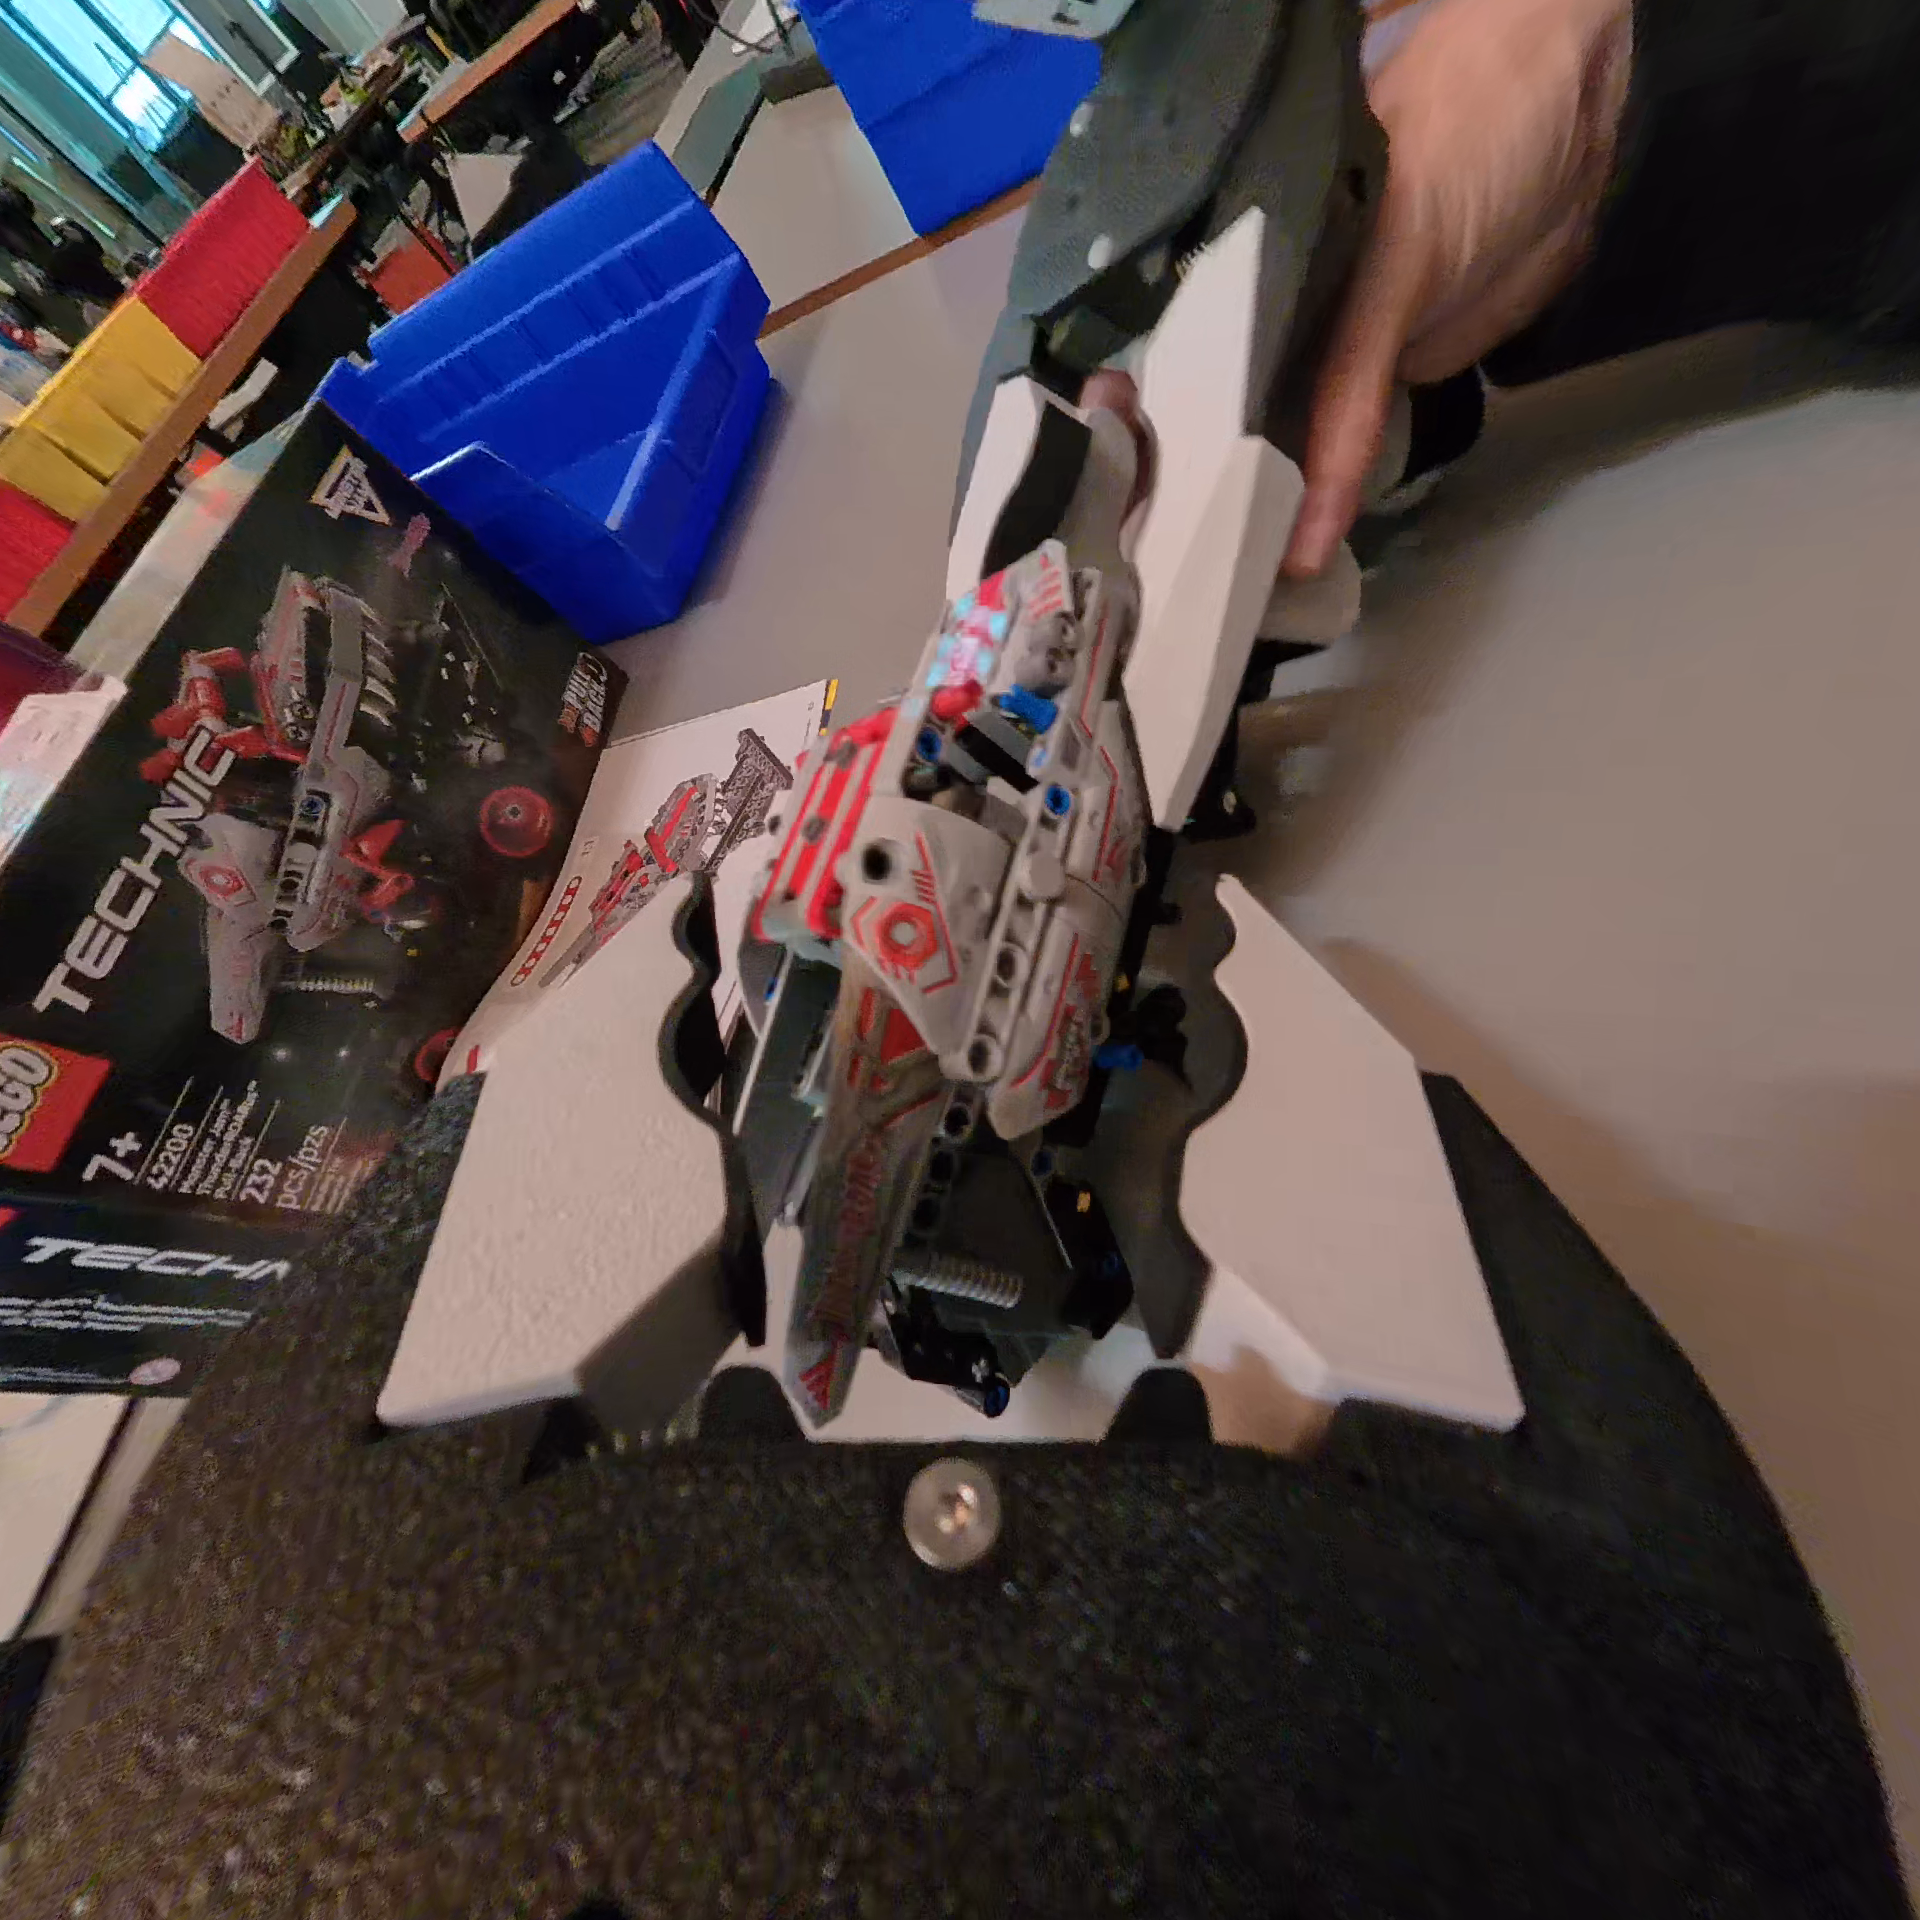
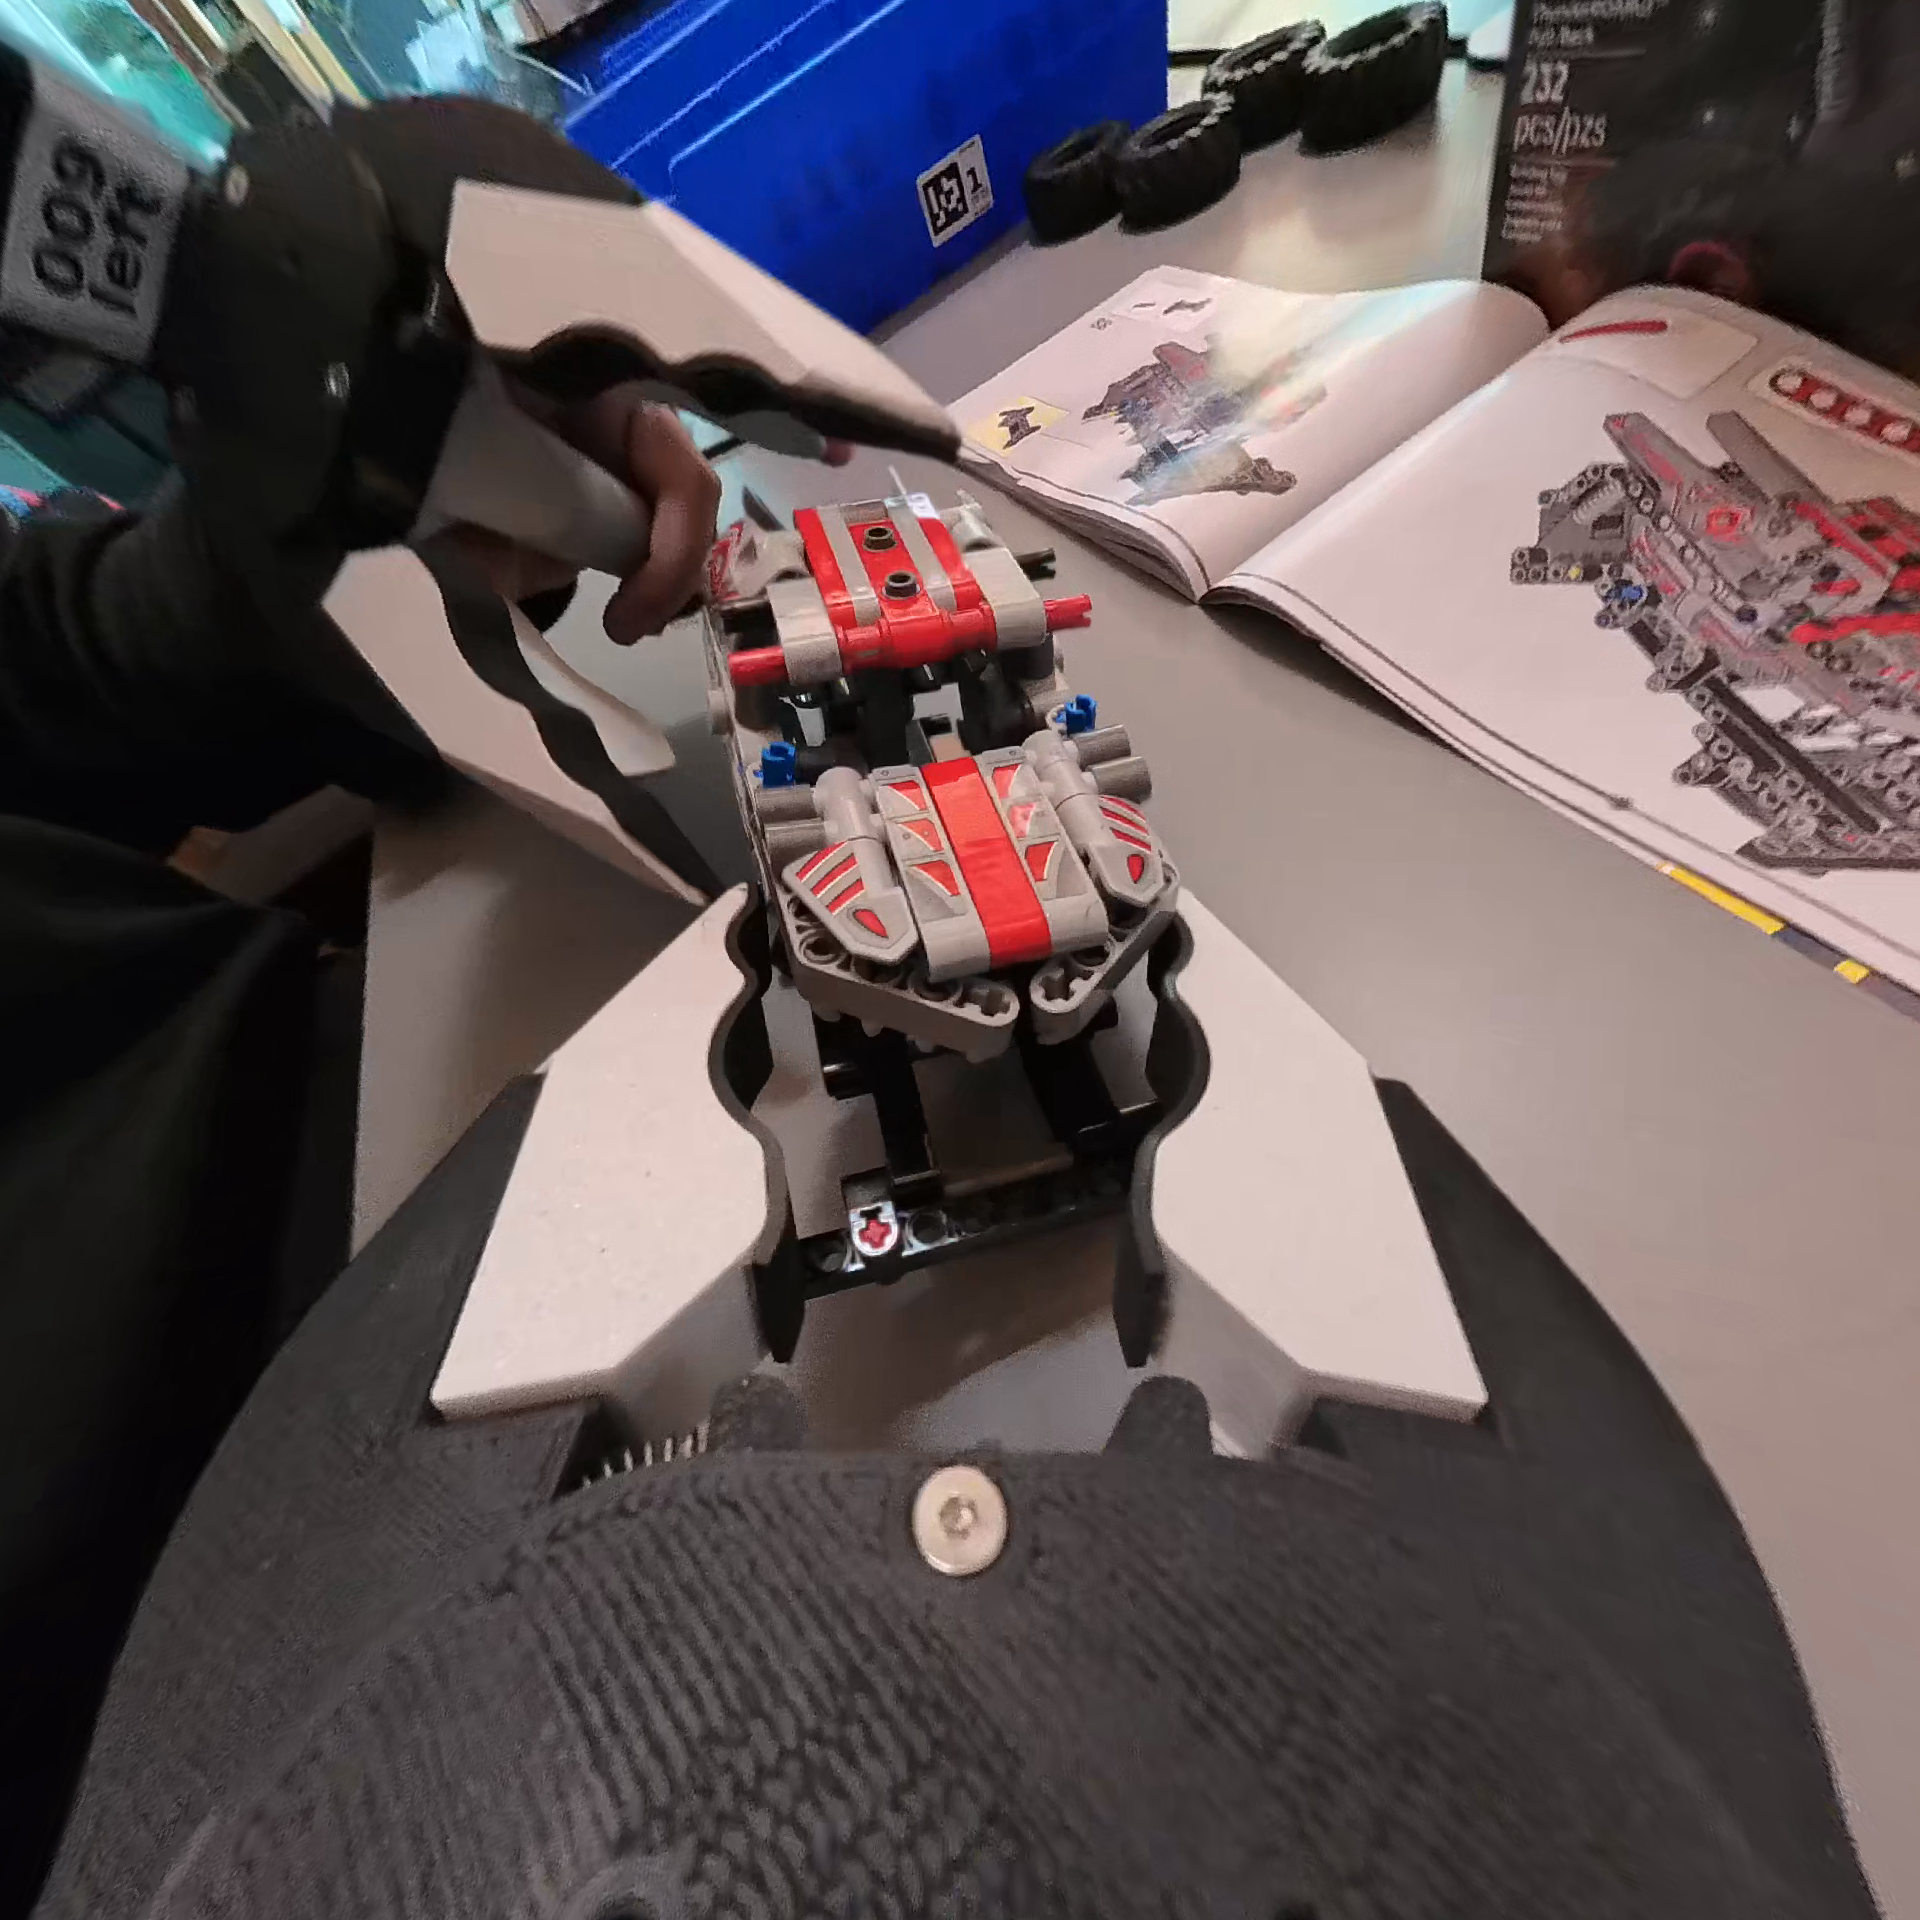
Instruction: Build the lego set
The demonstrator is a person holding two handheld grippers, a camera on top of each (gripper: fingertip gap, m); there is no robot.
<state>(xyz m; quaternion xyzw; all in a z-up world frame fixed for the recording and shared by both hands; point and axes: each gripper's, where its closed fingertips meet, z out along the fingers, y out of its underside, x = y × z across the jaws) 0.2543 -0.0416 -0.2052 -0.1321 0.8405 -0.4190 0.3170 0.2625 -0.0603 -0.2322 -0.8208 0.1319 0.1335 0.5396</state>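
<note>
Progress: body of the lego model [image 2: 935,831] looks largely assembled, with panels and stickers on; the four tyres [image 2: 1236,125] lie unfitted, so wheels at least appear left to do.
Table [image 2: 1403,935]: smooth grey top; the model is held just above it, beside the booklet.
Box [image 1: 239,883]: dark glossy card, left of the model.
Bin [image 1: 582,405]: blue moulded plastic, beyond the model.
Booklet [image 2: 1455,540]: open matt pages, right of the model.
Lego model: grey and red angular plates over a black studded frame, blue pins, a metal spring.
Right gripper [image 2: 961,1122]: white wedge fingers clamped on the model's black frame end.
Left gripper [image 1: 956,1122]: fingers closed around the model's opposite end, gripping it.
Tyres: black knobbly rubber, far behind the model.
</note>
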